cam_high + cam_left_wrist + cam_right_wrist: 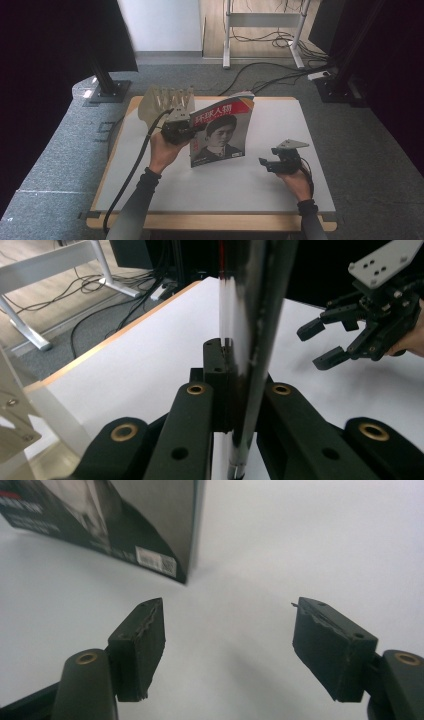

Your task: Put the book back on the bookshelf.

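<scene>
1. Magazine (220, 132), one of them, stands upright on its bottom edge near the middle of the desk (280, 195), a little toward the far edge, its cover with a portrait facing the near edge.
2. Left gripper (187, 127), one of two, has its jaws clamped fully on the magazine's left edge; in the left gripper view the thin pages (250, 340) run straight up between them.
3. Right gripper (267, 165) sits low over the desk toward the right edge, jaws spread wide with nothing between them, just beside the magazine's lower corner (175, 565).
4. Risk: gripped at one edge only, the floppy magazine could sag, fan open or tip over.
5. Risk: the open gripper could knock that corner and slide the base away.
6. Rack (167, 102), one, clear plastic, stands at the desk's far left corner, behind the left gripper.
</scene>
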{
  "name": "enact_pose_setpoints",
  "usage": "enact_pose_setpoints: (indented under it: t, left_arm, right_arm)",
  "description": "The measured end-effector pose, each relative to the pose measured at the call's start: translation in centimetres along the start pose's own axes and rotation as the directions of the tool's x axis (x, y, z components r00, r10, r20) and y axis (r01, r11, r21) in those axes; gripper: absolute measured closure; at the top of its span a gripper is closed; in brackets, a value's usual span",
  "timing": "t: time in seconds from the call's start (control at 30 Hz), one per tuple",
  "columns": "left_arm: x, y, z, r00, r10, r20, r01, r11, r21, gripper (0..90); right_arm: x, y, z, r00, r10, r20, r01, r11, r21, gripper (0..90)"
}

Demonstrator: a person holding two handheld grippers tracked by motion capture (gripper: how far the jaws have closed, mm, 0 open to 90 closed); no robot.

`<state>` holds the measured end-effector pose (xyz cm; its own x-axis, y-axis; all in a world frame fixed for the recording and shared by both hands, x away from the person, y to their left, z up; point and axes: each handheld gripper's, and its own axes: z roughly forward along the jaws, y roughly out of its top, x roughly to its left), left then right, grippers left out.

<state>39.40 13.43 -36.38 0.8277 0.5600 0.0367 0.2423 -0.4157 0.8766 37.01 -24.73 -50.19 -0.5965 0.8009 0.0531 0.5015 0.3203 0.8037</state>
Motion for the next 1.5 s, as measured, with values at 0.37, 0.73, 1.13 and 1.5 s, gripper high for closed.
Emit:
enact_pose_setpoints:
  t: [0.37, 0.73, 1.13, 1.5]
  left_arm:
    - [0.9, -0.2, -2.5, 0.9979, -0.060, -0.023, 0.060, 0.9982, -0.008, 86.9]
    - [1.5, -0.4, -5.0, 0.9944, -0.103, -0.024, 0.102, 0.9945, -0.023, 86.9]
    - [2.4, -1.1, -8.5, 0.9876, -0.137, -0.077, 0.136, 0.9905, -0.020, 86.9]
    - [4.1, -2.4, -14.3, 0.9565, -0.223, -0.188, 0.216, 0.9747, -0.058, 86.9]
  right_arm:
    - [0.3, -1.9, 1.4, 0.9979, 0.006, 0.064, -0.010, 0.999, 0.051, 16.7]
    - [0.4, -2.4, 2.3, 0.9972, -0.001, 0.074, -0.006, 0.995, 0.099, 12.8]
    - [0.4, -2.5, 2.3, 0.9973, -0.003, 0.073, -0.004, 0.995, 0.097, 12.8]
    - [0.4, -2.5, 2.3, 0.9973, -0.003, 0.073, -0.004, 0.995, 0.097, 12.8]
